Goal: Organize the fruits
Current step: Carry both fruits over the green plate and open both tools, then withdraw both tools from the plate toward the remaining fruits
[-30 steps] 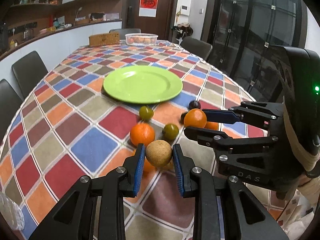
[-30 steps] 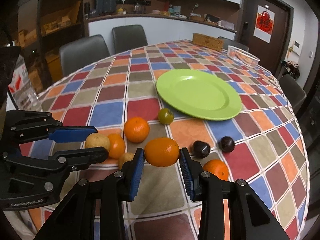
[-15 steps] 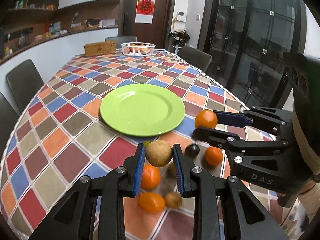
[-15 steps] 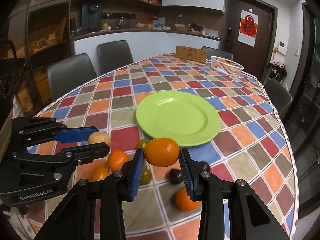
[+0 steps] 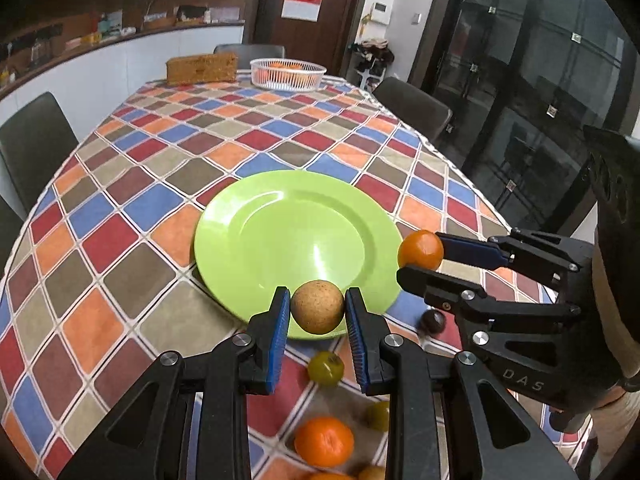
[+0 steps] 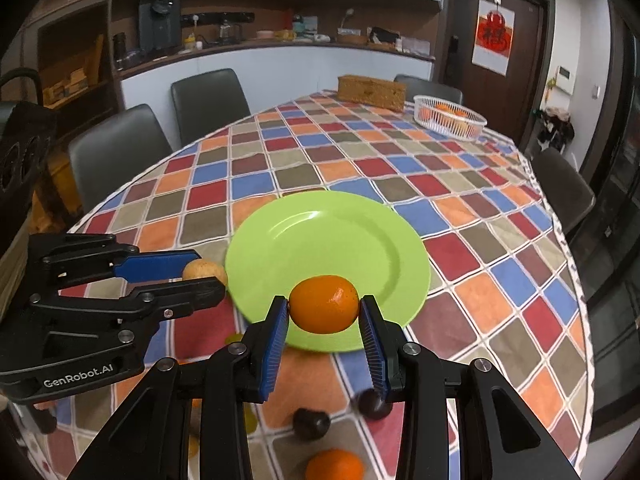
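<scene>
My left gripper is shut on a round tan fruit and holds it above the near rim of the green plate. My right gripper is shut on an orange above the plate's near rim. In the left wrist view the right gripper with its orange is at the plate's right edge. In the right wrist view the left gripper with the tan fruit is at the plate's left edge.
Loose fruit lies on the checked tablecloth below the grippers: an orange, a green fruit, a dark fruit, two dark fruits and another orange. A white basket and a brown box stand at the far end. Chairs surround the table.
Both grippers have lifted their fruit off the table and moved forward, from over the loose fruit pile to the near edge of the green plate.
</scene>
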Demonstrator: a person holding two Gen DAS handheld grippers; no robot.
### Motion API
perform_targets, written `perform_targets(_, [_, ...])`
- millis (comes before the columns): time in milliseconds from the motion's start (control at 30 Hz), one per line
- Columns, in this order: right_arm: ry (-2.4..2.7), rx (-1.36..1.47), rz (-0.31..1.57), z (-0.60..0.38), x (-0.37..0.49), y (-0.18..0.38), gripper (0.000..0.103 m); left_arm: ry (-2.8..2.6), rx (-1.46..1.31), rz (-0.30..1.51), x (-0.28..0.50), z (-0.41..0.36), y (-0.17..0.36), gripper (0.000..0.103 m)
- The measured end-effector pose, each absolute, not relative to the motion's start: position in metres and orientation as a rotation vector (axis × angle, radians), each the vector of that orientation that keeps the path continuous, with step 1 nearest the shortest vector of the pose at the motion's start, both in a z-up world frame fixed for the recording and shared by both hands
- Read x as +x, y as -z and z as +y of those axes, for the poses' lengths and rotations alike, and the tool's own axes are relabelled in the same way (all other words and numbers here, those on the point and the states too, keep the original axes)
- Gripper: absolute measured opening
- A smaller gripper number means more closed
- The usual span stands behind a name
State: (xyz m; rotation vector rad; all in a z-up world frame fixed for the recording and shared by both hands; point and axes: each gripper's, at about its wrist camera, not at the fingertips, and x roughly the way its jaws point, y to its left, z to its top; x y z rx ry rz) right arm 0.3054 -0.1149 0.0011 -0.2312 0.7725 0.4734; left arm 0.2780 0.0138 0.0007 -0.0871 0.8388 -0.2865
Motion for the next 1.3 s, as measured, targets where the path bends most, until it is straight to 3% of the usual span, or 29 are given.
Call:
perform_targets(667, [-0.443, -0.236, 0.952, -0.112, 0.353, 0.046, 0.037, 0.244, -0.064, 0.993, 0.329, 0.011, 0.041, 0.029])
perform_targets(1133, [-0.438, -0.22, 0.869, -0.119, 0.322, 0.018, 0.038, 0.225, -0.014, 0.881, 0.286, 0.014, 0.003, 0.033])
perform_targets(1300, [-0.435, -0.199, 0.809, -0.124, 0.297, -0.005, 0.038, 0.205, 0.019, 0.816, 0.258, 0.013, -0.02, 0.039])
